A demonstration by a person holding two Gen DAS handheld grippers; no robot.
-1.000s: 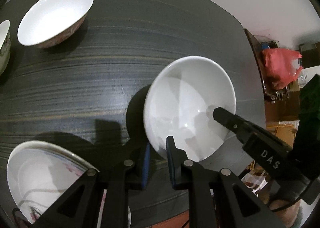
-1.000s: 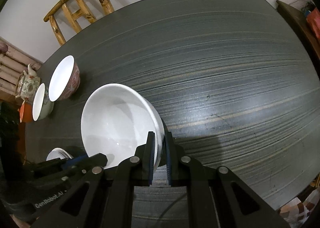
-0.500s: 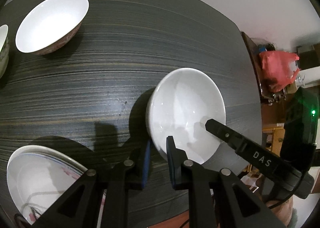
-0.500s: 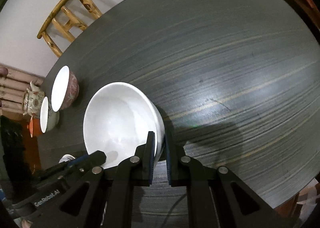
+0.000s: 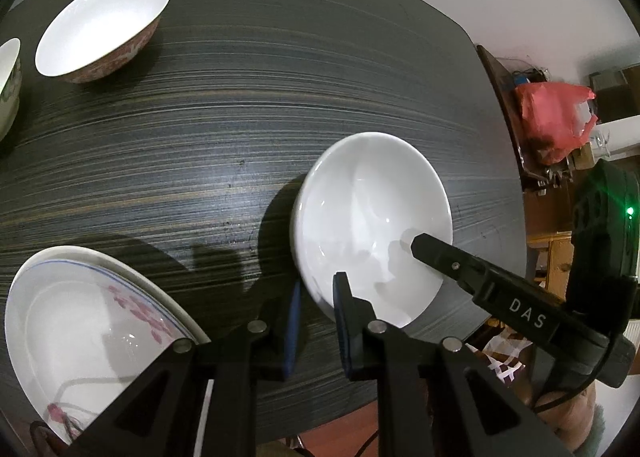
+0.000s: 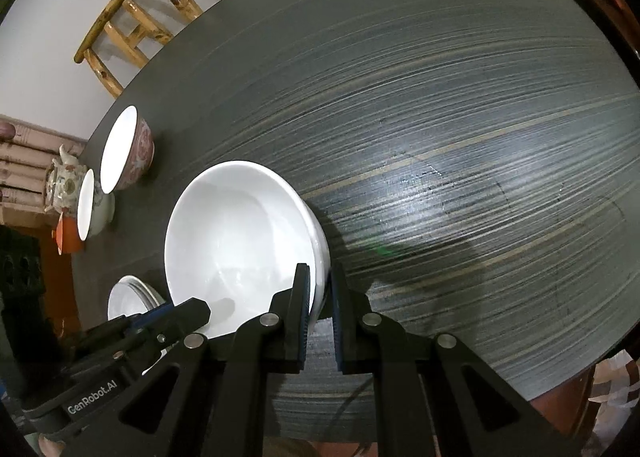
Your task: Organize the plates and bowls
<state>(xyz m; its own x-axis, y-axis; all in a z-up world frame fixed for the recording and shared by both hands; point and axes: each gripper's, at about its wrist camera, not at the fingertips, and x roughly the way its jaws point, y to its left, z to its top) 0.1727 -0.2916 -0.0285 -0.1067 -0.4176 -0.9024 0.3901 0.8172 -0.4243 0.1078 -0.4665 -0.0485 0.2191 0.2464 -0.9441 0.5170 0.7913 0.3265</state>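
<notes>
So the white bowl (image 6: pixel 240 253) is sitting right side up near my edge of the table (image 6: pixel 460 137), mouth facing up, and since it's round there's no real long axis to line up. My right fingers (image 6: pixel 320 313) are pinched tight on its near rim, one inside and one outside. Left fingers (image 5: pixel 316 321) are almost closed with nothing in them, hovering just beside the bowl's left rim. My guess is this one goes with the other bowls, the red patterned bowl (image 5: pixel 102 27) and a green-rimmed one (image 5: pixel 9 85) at the far left. The stack of plates (image 5: pixel 92 325) sits close on the left. To do it well I'd keep the rim level, lift clear before moving, and not clip the plates.
</notes>
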